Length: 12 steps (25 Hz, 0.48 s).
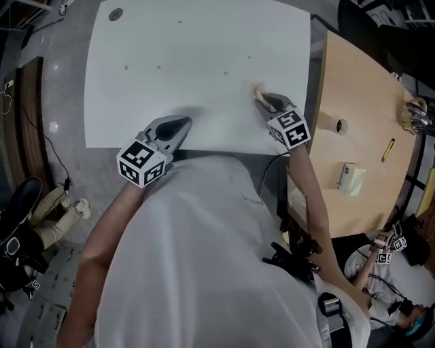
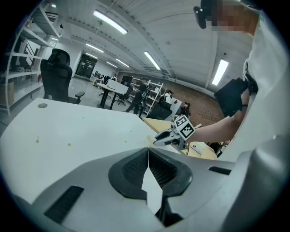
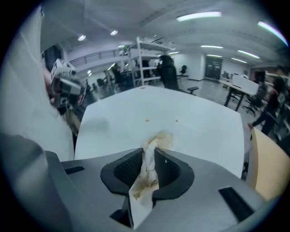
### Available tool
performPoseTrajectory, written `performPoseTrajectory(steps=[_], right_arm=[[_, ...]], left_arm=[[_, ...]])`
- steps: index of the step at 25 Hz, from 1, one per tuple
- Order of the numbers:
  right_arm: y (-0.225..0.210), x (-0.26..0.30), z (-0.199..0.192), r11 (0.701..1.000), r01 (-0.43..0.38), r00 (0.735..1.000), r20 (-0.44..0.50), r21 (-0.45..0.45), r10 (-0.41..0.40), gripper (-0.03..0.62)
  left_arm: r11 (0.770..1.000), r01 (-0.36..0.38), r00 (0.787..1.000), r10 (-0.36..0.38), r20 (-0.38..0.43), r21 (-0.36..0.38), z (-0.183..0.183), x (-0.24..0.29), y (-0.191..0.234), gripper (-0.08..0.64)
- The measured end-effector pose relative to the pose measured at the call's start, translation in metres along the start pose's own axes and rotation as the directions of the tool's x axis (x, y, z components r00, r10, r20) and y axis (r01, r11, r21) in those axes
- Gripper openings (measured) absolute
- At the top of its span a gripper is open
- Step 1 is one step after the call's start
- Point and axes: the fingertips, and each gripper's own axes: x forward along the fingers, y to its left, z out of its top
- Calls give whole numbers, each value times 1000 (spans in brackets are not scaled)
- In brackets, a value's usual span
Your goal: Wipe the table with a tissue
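Note:
A stained, crumpled tissue [image 3: 154, 145] is pinched in my right gripper [image 1: 262, 97], which is shut on it and presses its tip [image 1: 258, 92] onto the white table [image 1: 197, 61] toward the right side. Small brown spots [image 3: 147, 121] dot the table beyond the tissue. My left gripper [image 1: 182, 124] is shut with nothing in it, and it rests at the table's near edge. From the left gripper view, its jaws [image 2: 147, 152] meet in a thin line and the right gripper [image 2: 170, 136] shows across the table.
A wooden table [image 1: 360, 136] stands to the right with a tape roll [image 1: 338, 126], a tissue pack [image 1: 351, 179] and a pen [image 1: 388, 149]. A round grommet [image 1: 115, 13] sits at the white table's far left corner. Another person [image 1: 387, 272] sits at lower right.

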Motion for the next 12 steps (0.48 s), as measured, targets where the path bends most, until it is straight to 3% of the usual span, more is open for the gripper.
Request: performPoseTrajectory(steps=[2,4,8,12], right_arm=[[-21,-21,-1,985,76,992,89,152,-90,80],[-40,-37,-15,957,145,981,94,251,-173,80],[-59,-46,-47,929,246,967,-2,277,-256,80],[-66,-42,-40,922,247,965,15,299,-263,80]], left_arm=[[1000,7,1000,-7,-10,5,0,4,-1,8],[1000,20,1000,-19,-22,12,-2,9,-4,8],[999,37,999,-36,-27,26,1,19,-12,8],[999,26,999,-26,-21,27,5,23,-14,8]])
